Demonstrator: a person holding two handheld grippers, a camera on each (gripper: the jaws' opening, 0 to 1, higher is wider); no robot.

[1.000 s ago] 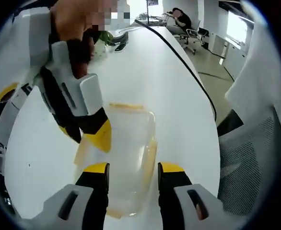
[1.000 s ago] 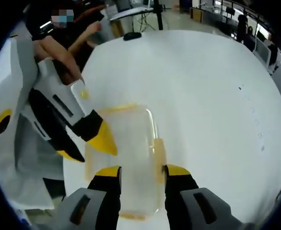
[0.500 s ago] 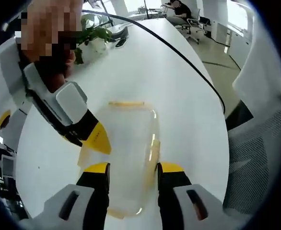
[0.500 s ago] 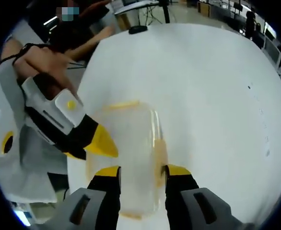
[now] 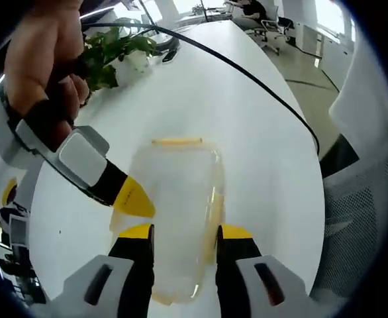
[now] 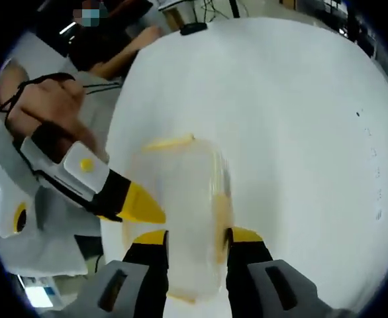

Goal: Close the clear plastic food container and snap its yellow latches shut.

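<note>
In the left gripper view, a long white table (image 5: 247, 126) runs away toward a bright office with desk chairs at its far end. A black cable (image 5: 260, 89) curves along the tabletop, and a potted green plant (image 5: 111, 56) stands near the far left, with a dark object just beside it. A grey mesh chair (image 5: 363, 218) sits off the table's right edge. The clear plastic food container (image 5: 177, 212) lies on the table with its lid on, yellow latches along its sides and far end. The left gripper (image 5: 179, 233) has its yellow-tipped jaws spread, one on each side of the container's near part. The right gripper (image 5: 124, 195), held by a bare hand (image 5: 42, 59), comes in from the left with its yellow tip against the container's left edge; whether its jaws are parted cannot be told here.

In the right gripper view, the same white table (image 6: 300, 119) stretches out bare on the right, with faint marks near its edge and a dark object at the far end. The container (image 6: 184, 205) lies between the right gripper's (image 6: 194, 236) spread jaws. The left gripper (image 6: 128, 202) enters from the left, its tip at the container's side, and a seated person's arm shows beyond.
</note>
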